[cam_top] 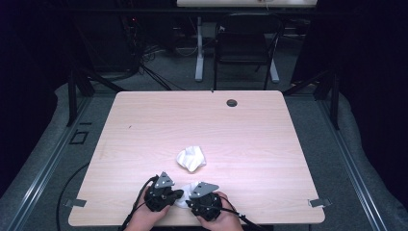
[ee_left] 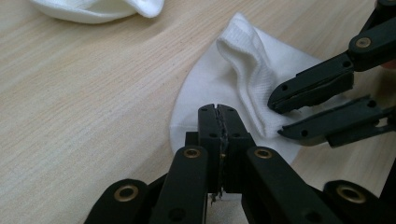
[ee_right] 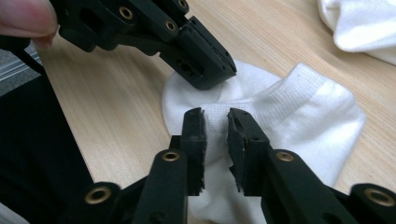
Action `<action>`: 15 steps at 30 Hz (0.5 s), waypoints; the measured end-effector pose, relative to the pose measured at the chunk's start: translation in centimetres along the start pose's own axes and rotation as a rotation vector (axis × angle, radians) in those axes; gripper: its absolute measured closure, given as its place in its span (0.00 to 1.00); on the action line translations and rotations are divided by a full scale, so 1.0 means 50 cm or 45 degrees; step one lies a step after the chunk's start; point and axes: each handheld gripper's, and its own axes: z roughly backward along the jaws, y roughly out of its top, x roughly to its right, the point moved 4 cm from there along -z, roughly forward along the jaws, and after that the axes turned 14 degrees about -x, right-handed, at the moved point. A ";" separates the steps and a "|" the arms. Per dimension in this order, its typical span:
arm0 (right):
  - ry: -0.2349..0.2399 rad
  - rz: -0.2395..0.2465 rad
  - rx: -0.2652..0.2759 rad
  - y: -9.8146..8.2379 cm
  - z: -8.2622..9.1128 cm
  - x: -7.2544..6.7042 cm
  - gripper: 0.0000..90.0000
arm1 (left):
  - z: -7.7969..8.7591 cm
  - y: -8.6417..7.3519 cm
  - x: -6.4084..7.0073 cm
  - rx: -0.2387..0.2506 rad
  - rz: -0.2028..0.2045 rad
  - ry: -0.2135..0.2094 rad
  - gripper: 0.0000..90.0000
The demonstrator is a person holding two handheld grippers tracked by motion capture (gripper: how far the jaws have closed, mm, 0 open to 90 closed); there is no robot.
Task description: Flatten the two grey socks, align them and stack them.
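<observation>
The left gripper (ee_left: 218, 108) is being seen closest in its own view, its jaws pressed fully together at the near edge of a flat white sock (ee_left: 224, 79); whether any fabric is being pinched between them cannot be told. In the same view the right gripper (ee_left: 279, 117) is being held over the sock's ribbed fold, its jaws slightly parted.

In the right gripper view, the right gripper (ee_right: 216, 114) is being held with its jaws a little apart, astride a raised ridge of the sock (ee_right: 299, 107), not clamped on it. The left gripper (ee_right: 205, 70) is being pressed down on the sock's far edge, partly covering it, and a fingertip is showing at the top left corner.

In the high view, both grippers, left (cam_top: 179, 193) and right (cam_top: 188, 201), are being held by a person's hands (cam_top: 144, 219) at the near edge of a light wooden table (cam_top: 159, 120), with the sock (cam_top: 184, 196) lying between them and mostly hidden by them. A second sock (cam_top: 191, 158), crumpled, is lying near, farther up the table and apart from the grippers. A round hole (cam_top: 232, 102) is being seen near the table's far edge, and a chair (cam_top: 243, 45) is standing beyond it.
</observation>
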 end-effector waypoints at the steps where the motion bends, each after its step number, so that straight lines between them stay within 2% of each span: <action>1: -0.004 0.001 0.000 -0.001 0.000 0.001 0.88 | -0.001 0.000 0.000 0.006 -0.001 0.005 1.00; 5: -0.013 -0.006 -0.011 -0.002 0.003 0.001 0.92 | -0.001 0.000 0.001 0.004 -0.003 0.008 1.00; 15: -0.013 -0.043 0.030 -0.001 0.018 0.012 0.95 | 0.000 0.000 -0.001 -0.004 -0.004 -0.001 1.00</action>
